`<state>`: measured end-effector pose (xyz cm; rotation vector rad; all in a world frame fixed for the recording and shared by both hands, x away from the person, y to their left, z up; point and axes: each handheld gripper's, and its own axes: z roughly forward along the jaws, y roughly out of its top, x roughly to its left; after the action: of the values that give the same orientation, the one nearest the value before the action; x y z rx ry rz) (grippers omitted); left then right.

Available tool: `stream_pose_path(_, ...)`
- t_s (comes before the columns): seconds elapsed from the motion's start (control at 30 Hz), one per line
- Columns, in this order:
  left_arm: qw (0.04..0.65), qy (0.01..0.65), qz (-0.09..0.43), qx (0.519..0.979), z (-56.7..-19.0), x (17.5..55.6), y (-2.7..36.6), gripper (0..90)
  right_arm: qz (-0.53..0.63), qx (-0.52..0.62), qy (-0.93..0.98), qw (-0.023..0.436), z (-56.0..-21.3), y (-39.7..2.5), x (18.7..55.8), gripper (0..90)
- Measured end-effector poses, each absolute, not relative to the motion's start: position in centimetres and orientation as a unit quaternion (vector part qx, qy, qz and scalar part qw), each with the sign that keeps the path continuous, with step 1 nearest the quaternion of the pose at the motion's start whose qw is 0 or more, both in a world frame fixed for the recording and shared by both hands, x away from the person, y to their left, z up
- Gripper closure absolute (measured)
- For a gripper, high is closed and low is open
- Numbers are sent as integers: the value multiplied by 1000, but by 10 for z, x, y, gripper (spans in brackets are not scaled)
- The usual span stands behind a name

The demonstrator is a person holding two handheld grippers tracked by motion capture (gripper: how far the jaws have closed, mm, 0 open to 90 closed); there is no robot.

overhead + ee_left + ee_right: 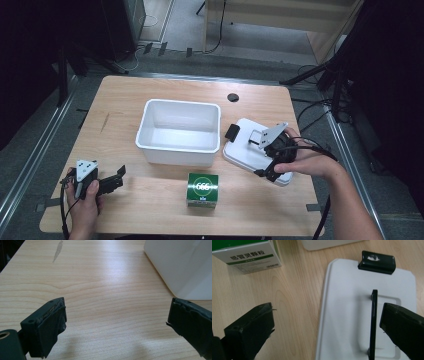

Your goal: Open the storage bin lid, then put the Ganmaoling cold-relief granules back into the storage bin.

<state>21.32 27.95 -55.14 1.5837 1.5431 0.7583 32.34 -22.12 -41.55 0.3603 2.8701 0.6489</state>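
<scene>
A white bin [179, 131] stands empty in the middle of the wooden table; its outer wall [180, 265] is at the upper right of the left gripper view. Its white lid [247, 155] lies flat to the right, with a thin black handle [373, 322] and a black clasp [377, 262] at its far edge. In front of the bin stands a green and white box [202, 189], also seen as the box [247, 255] at upper left. My right gripper [261, 157] hovers open over the lid [347, 315], the handle just inside its right jaw. My left gripper [117, 178] rests open near the front left.
The left gripper [117, 312] has bare wood between its jaws. A round black cable hole [233, 97] sits near the table's far edge. Cables trail from both grippers off the front edge. Floor rails and dark stands surround the table.
</scene>
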Motion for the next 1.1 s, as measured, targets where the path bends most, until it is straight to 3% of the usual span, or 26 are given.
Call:
stream_pose_path(0.23,391,607,299,623,-552,214,279,26,222,107,966,80,-413,-204,314,0)
stream_pose_path(0.43,391,606,299,624,-552,214,279,26,225,83,964,110,-417,-187,306,0)
stream_pose_path(1.1,388,607,296,627,-551,215,279,26,228,26,969,97,-424,-136,279,0)
